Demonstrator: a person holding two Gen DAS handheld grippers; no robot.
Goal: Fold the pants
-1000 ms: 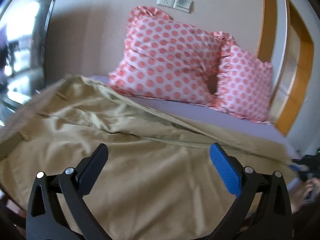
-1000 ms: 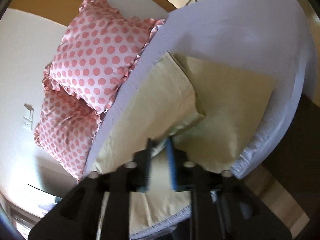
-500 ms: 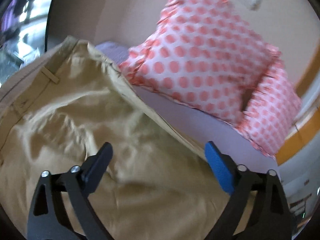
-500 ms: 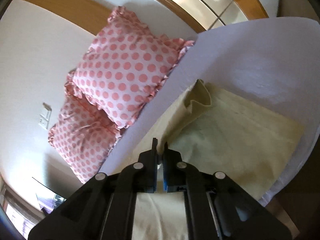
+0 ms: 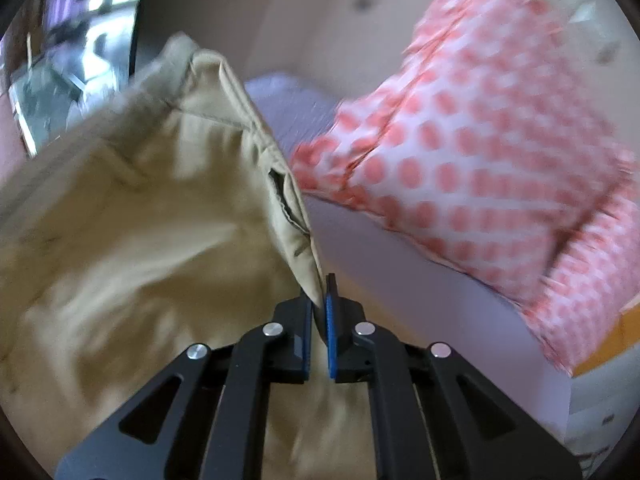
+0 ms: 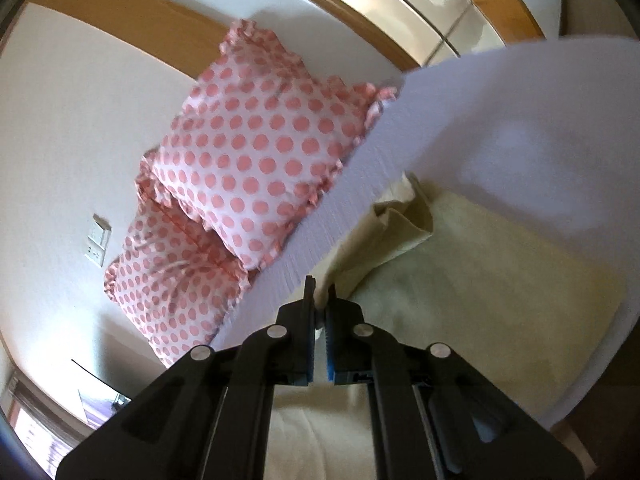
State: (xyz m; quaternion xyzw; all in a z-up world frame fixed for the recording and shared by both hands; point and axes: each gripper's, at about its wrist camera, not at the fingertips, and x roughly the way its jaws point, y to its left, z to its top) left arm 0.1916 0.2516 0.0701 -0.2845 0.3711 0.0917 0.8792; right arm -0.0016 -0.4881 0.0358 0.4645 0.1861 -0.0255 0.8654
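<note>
Tan pants lie on a bed with a pale lilac sheet. My left gripper is shut on the pants' far edge, near the waistband end, and the cloth rises from the bed to the jaws. In the right wrist view my right gripper is shut on an edge of the pants, with a lifted fold of a leg just beyond the tips. The rest of that leg lies flat on the sheet.
Two pink polka-dot pillows lean against the wall at the head of the bed; they also show in the right wrist view. A wall socket and a wooden door frame are behind.
My left gripper moved to the pants' far edge and closed on it from wide open. My right gripper stayed shut on the cloth and lifted it; the view shifted.
</note>
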